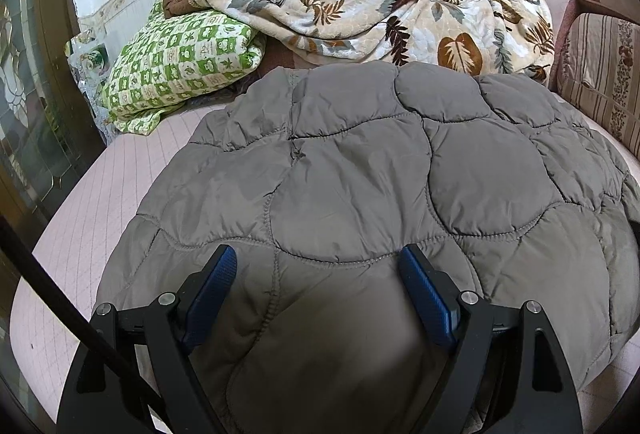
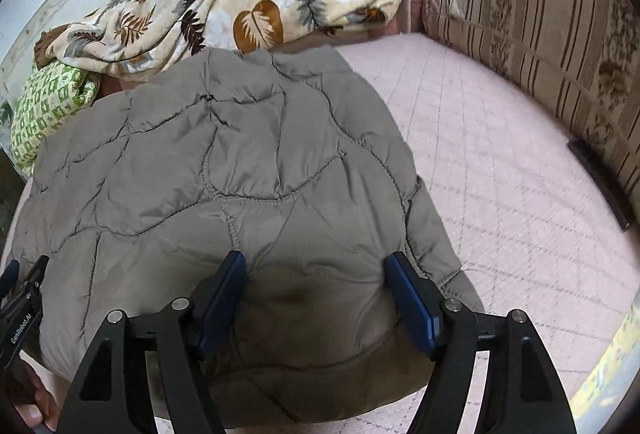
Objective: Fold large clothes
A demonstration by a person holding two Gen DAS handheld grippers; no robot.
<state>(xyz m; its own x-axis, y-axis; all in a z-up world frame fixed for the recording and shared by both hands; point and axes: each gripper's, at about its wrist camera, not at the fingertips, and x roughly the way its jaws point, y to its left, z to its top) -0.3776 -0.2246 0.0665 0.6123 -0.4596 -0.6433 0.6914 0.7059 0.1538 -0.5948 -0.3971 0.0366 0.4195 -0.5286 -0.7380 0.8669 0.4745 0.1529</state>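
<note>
Grey quilted padded jacket [image 1: 360, 173] at centre. Cream plush blanket [image 1: 400, 13] with brown and grey leaf print at twelve o'clock. Green-and-white checked quilt [image 1: 180, 61] at ten. Pink gridded bed sheet [image 2: 500, 173] beneath.

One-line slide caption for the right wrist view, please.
Right gripper, jaws open, above a folded grey quilted jacket on a pink bed sheet, leaf-print blanket behind.

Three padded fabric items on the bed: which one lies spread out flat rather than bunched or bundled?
The grey quilted jacket, nearest both grippers. The leaf-print blanket is a crumpled heap behind it; the green checked quilt is a folded bundle.
</note>
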